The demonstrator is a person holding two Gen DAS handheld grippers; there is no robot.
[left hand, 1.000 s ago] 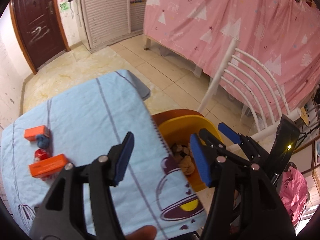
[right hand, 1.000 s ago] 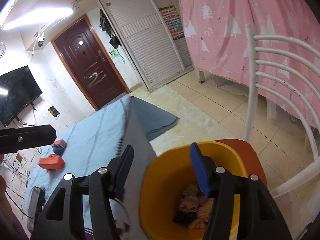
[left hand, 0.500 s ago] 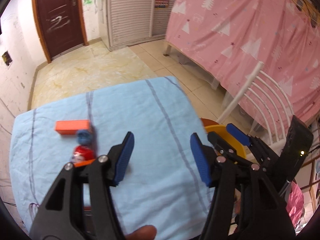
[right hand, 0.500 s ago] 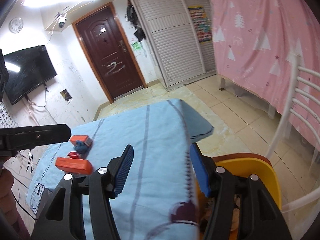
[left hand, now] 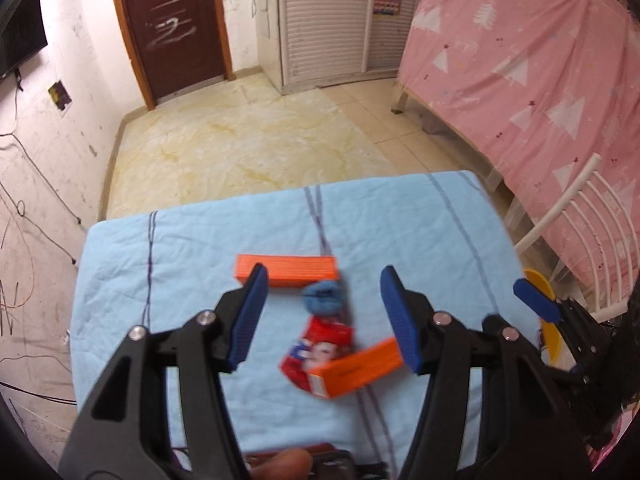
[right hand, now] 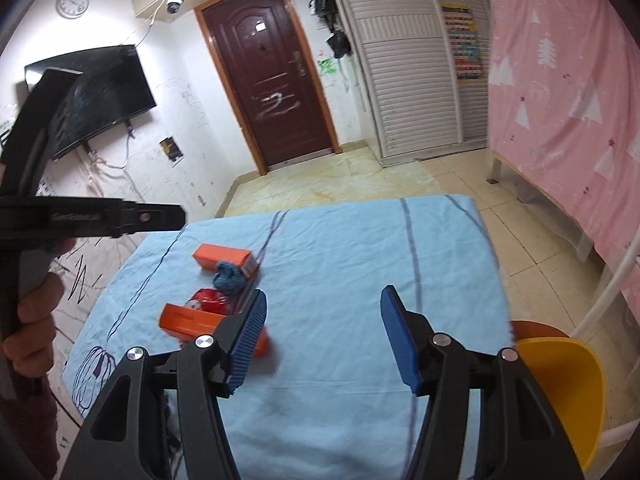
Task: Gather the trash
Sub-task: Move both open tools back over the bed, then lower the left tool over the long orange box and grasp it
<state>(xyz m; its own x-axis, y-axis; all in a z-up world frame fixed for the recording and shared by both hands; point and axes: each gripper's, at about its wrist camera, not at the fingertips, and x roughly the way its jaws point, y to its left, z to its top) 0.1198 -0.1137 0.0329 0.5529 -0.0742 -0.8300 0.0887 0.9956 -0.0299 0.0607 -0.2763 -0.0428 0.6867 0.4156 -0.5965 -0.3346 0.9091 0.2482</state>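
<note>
On the light blue cloth (left hand: 400,216) lie a long orange box (left hand: 288,270), a blue crumpled ball (left hand: 325,298), a red wrapper (left hand: 320,344) and a second orange box (left hand: 356,368). My left gripper (left hand: 322,316) is open and empty, hovering above them. My right gripper (right hand: 322,338) is open and empty over the cloth (right hand: 360,248), right of the same pile: the orange box (right hand: 222,258), the blue ball (right hand: 228,278), the red wrapper (right hand: 208,300) and the near orange box (right hand: 192,322). A yellow bin (right hand: 568,392) sits at the right.
A white chair back (left hand: 580,208) and an orange stool (right hand: 536,330) stand right of the table. A pink curtain (left hand: 520,60) hangs behind. A door (right hand: 268,80) and a wall TV (right hand: 104,92) are farther off. The right gripper's blue tip (left hand: 536,306) shows in the left wrist view.
Both grippers swung left, away from the yellow bin and over the cloth. The pile of trash now sits between the left gripper's fingers. Both stay open.
</note>
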